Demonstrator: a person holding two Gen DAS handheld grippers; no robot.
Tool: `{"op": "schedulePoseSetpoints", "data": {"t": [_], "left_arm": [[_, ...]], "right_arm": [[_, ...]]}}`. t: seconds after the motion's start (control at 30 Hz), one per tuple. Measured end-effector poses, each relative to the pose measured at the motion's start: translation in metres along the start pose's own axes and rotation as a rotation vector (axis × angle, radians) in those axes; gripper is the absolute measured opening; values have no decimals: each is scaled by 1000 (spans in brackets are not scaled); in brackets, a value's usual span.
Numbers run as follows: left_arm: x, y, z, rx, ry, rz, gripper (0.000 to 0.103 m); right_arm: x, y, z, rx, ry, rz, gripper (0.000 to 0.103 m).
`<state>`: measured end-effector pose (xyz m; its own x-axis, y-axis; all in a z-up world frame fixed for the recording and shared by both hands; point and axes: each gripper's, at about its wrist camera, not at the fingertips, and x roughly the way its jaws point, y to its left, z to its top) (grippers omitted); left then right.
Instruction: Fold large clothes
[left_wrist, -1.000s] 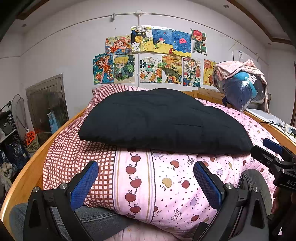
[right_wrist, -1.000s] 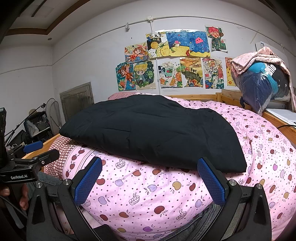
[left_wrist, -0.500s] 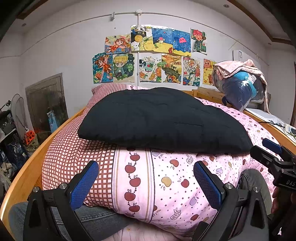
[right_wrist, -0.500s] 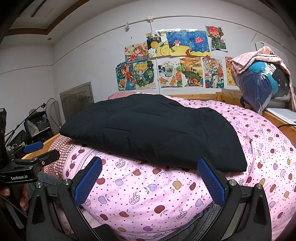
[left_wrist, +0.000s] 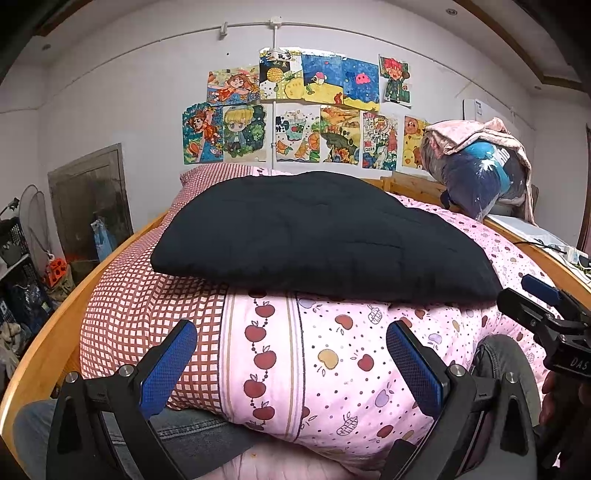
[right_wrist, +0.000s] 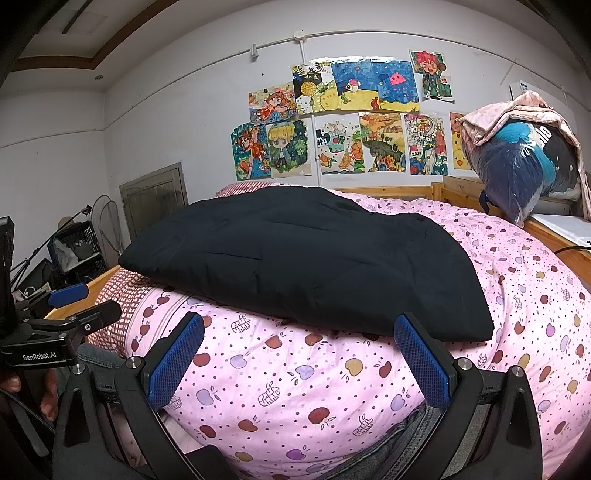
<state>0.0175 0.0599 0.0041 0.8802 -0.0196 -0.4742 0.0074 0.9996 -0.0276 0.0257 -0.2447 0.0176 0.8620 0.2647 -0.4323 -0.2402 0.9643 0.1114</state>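
Note:
A large black padded garment (left_wrist: 317, 236) lies folded flat on top of the pink apple-print quilt (left_wrist: 332, 354) on the bed. It also shows in the right wrist view (right_wrist: 306, 262). My left gripper (left_wrist: 291, 363) is open and empty, held low in front of the quilt's near edge, short of the garment. My right gripper (right_wrist: 299, 356) is open and empty, just below the garment's near hem. The right gripper shows at the right edge of the left wrist view (left_wrist: 546, 317); the left gripper shows at the left edge of the right wrist view (right_wrist: 55, 321).
A red-checked pillow (left_wrist: 147, 306) lies under the garment's left side. Wooden bed rails (left_wrist: 48, 343) run along both sides. A plastic-wrapped bundle of bedding (left_wrist: 480, 177) sits at the far right. Crates and clutter (left_wrist: 22, 273) stand left of the bed. My jeans-clad legs (left_wrist: 184, 439) are below.
Both views have shifted very slightly; the grippers stay open and the garment has not moved.

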Motion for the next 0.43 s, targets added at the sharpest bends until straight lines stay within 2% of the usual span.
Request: {"op": "schedulePoseSetpoints", "data": {"t": [0.1,0.23,0.43], "left_arm": [[1,3,0,-29,14,-48,103],[1,4,-2,-58,9,-43,103],[0,4,-3,-45,4,-28,103]], "right_arm": [[0,-1,0,1,1,1,101],[0,0,0,0,1,1,101],[0,0,0,3,1,1,101]]}}
